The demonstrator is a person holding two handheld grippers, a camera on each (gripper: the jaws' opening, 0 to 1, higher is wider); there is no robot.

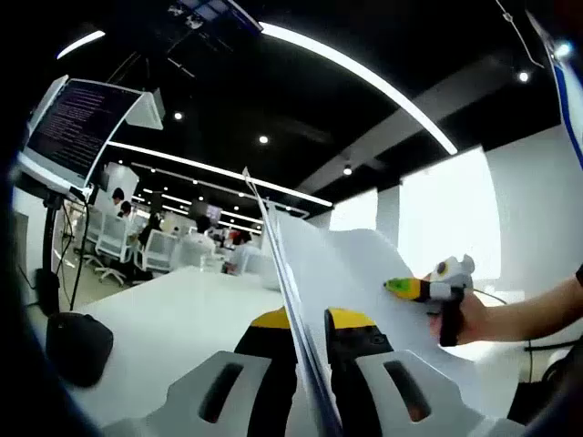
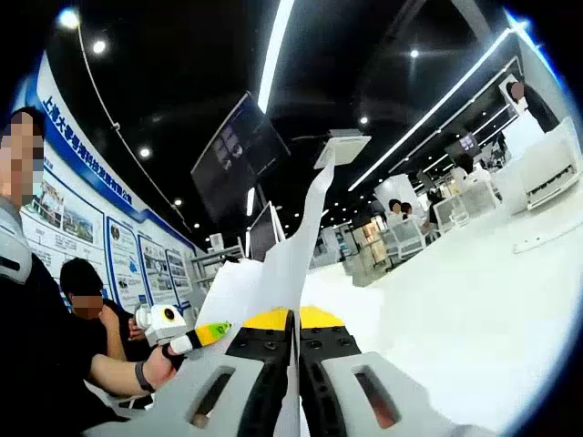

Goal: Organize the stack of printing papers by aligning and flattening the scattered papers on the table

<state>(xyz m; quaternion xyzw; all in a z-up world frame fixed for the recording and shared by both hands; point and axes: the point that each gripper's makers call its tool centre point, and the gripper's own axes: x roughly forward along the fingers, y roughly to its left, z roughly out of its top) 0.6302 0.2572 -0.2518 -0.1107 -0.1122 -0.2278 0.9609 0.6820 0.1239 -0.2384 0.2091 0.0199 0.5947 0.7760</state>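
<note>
Papers [image 1: 337, 273], thin white sheets, clamped upright by both grippers [image 1: 310, 319] [image 2: 297, 319].

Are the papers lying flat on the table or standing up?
Standing up. The papers rise on edge from between the left tongs, above the table. The right tongs pinch them too.

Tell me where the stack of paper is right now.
The paper stack is held upright above the white table, pinched between the left gripper in the left gripper view and the right gripper in the right gripper view.
</note>
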